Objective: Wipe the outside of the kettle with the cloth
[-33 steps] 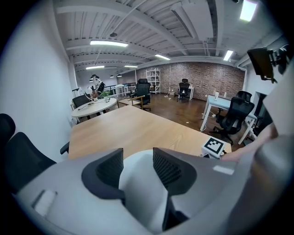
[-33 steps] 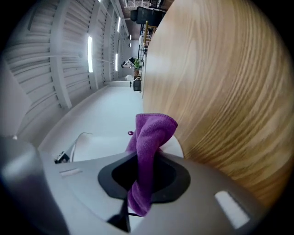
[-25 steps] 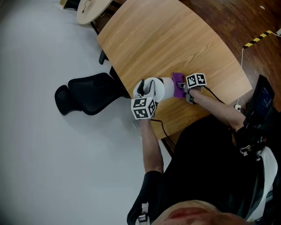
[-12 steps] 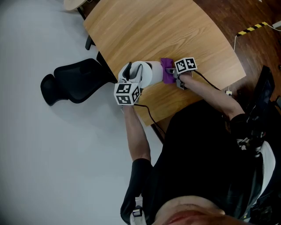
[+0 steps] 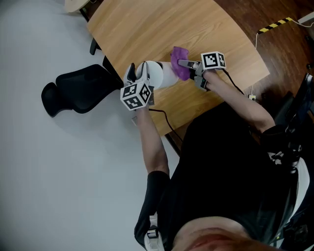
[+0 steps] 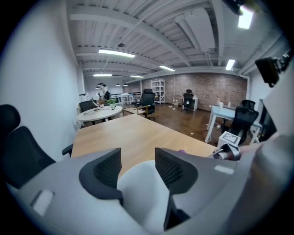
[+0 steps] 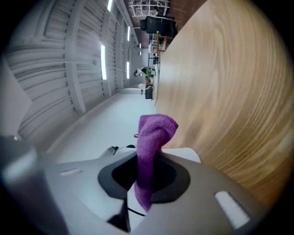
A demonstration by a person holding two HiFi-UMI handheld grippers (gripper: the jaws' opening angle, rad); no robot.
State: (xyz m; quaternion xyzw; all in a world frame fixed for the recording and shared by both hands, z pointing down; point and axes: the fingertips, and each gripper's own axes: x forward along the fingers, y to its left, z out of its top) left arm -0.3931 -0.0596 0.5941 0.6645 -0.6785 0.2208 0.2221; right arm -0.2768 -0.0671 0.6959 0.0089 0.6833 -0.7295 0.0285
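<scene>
A white kettle (image 5: pixel 156 73) stands near the front-left edge of the wooden table (image 5: pixel 206 24). My left gripper (image 5: pixel 142 82) sits at the kettle's near-left side. In the left gripper view its jaws (image 6: pixel 138 167) have just been opening, with a rounded white part of the kettle (image 6: pixel 142 193) low between them and a gap at the pads. My right gripper (image 5: pixel 185 63) is shut on a purple cloth (image 5: pixel 179 61), held level in the air beside the kettle's right top. In the right gripper view the cloth (image 7: pixel 151 147) sticks out between the shut jaws (image 7: pixel 149 176), with the kettle's white top (image 7: pixel 186 153) behind.
A black office chair (image 5: pixel 78 90) stands on the pale floor just left of the table's edge. A cable (image 5: pixel 164 122) trails from the left gripper over the table's front edge. A round table (image 5: pixel 76 4) is at the far top left. Yellow-black tape (image 5: pixel 274 24) marks the dark floor to the right.
My right gripper has risen with the cloth, from the kettle's right side up to its top. My left gripper shifted a little along the kettle's near side.
</scene>
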